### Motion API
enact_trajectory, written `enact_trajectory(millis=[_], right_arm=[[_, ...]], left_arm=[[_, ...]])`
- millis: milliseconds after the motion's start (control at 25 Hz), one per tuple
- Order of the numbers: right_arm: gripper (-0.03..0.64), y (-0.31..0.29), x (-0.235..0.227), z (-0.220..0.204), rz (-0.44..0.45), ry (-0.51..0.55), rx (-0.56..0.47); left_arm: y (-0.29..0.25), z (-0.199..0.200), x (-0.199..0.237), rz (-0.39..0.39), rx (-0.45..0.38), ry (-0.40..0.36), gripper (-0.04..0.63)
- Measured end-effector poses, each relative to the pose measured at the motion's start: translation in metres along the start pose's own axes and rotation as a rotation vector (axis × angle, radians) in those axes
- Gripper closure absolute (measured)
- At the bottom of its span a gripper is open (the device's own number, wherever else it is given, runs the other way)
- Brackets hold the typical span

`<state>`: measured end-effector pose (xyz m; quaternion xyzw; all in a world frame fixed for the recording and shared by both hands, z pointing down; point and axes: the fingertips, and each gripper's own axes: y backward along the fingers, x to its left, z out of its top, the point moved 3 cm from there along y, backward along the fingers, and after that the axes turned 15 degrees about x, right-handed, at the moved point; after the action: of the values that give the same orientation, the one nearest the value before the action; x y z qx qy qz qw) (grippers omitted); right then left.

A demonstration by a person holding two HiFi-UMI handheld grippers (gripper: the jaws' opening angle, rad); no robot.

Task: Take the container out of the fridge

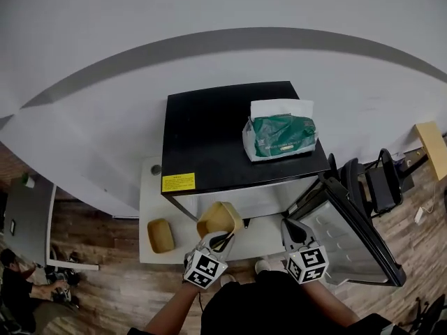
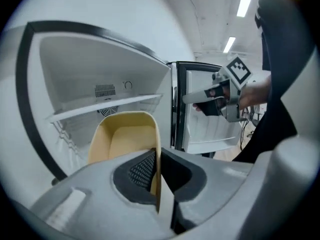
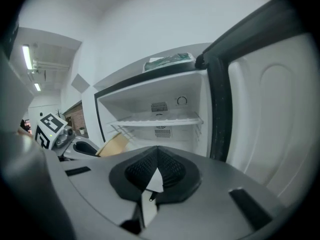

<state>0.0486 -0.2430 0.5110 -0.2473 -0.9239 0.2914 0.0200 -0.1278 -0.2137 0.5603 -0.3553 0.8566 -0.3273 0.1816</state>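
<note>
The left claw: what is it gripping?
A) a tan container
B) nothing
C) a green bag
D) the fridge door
A: the left claw is shut on one wall of the tan container, holding it in front of the open fridge.

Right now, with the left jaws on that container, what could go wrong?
The left gripper pinches the tan container by one thin wall, so it could twist or slip. A drop might hit the second container below. The open fridge door is near the right gripper: bump risk.
</note>
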Motion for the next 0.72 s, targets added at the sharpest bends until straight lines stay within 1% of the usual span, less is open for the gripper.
enact_trajectory(millis=[80,240,400,520,600,720], right_arm=[[0.617,-0.001,0.006,0.004,0.011,0.012,-0.002],[0.617,-0.002,0.019,0.012,0.028,0.044,-0.006],[0.617,0.000,0.023,0.024,-0.026,0.084,-0.019],[0.617,0.001,0.032,0.036,-0.030,0.114,-0.042],[0.617,0.000,0.037,0.043,-0.019,0.129,-0.060],[0.617,-0.003,0.046,0.051,-0.009,0.147,-0.079]], left_arm=[[0.020,0.000,0.001,0.041,-0.036,0.057,0.571],[0.065,0.006,0.009,0.131,-0.152,0.195,0.571],[0.107,0.003,0.020,0.221,-0.279,0.286,0.571],[0.137,-0.014,0.035,0.293,-0.363,0.359,0.571],[0.153,-0.023,0.046,0.340,-0.403,0.399,0.571],[0.169,-0.032,0.059,0.398,-0.433,0.448,0.571]])
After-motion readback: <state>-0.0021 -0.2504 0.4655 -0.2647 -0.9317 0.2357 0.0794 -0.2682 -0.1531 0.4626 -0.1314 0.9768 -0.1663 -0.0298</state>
